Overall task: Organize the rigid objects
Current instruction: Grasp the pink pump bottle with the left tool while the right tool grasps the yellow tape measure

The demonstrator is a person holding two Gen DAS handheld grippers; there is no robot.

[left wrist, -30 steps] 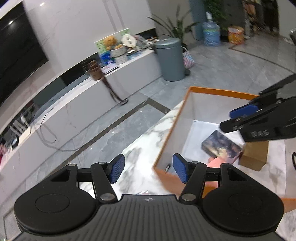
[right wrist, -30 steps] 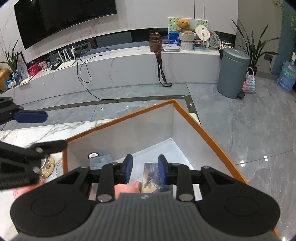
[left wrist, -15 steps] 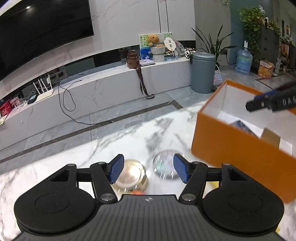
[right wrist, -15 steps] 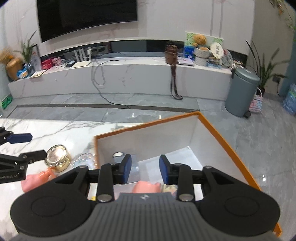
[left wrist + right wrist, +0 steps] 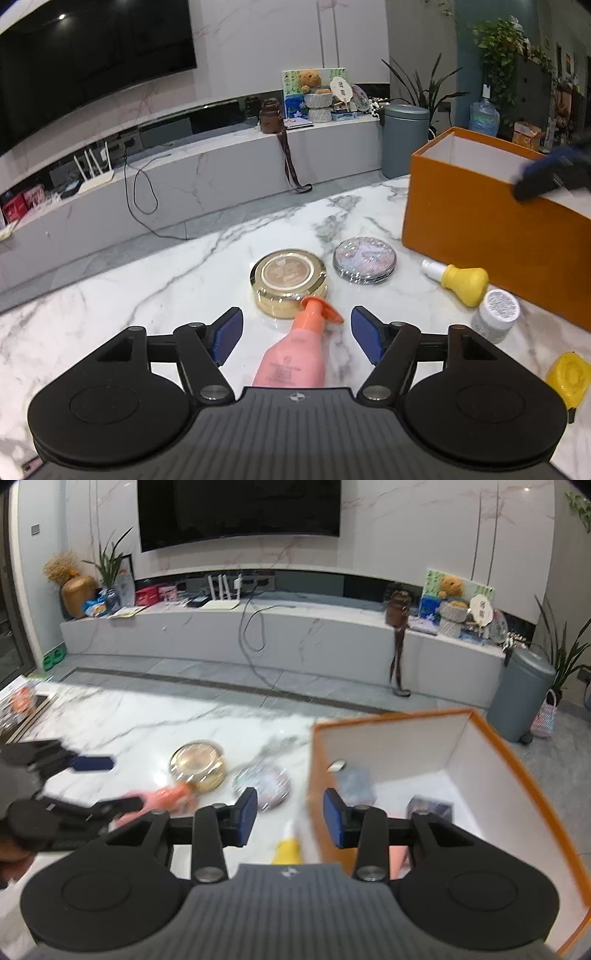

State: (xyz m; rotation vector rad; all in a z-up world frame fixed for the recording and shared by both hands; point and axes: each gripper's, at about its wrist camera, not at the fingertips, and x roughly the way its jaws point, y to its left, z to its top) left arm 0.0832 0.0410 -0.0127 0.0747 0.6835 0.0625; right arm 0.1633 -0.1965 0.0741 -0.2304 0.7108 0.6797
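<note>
- My left gripper [image 5: 296, 334] hangs low over the marble table [image 5: 155, 280], aimed forward and slightly down, its blue pads spread wide apart with nothing between them touching.
- The pink pump bottle [image 5: 295, 354] lies on its side in that gap, orange nozzle [image 5: 320, 308] pointing away from me and reaching the gold round tin [image 5: 289, 280].
- Just right of the tin lies a flat glittery compact [image 5: 365, 260]; farther right lie a yellow dropper bottle [image 5: 460, 282], a small white jar [image 5: 495, 314] and a yellow cap [image 5: 569, 376] near the table edge.
- The orange box [image 5: 480, 229] stands at the right, open-topped, close behind the dropper bottle and jar.
- My right gripper [image 5: 290, 816] is raised above the box's left wall [image 5: 317, 775], tilted down; its pads are parted and grip nothing.
- Its view is motion-blurred; inside the box I make out a dark carton [image 5: 430, 806] and a pale packet [image 5: 356, 781], no finer detail.
- In that view the left gripper [image 5: 107, 782] sits at the far left, straddling the pink bottle [image 5: 162, 799].
</note>
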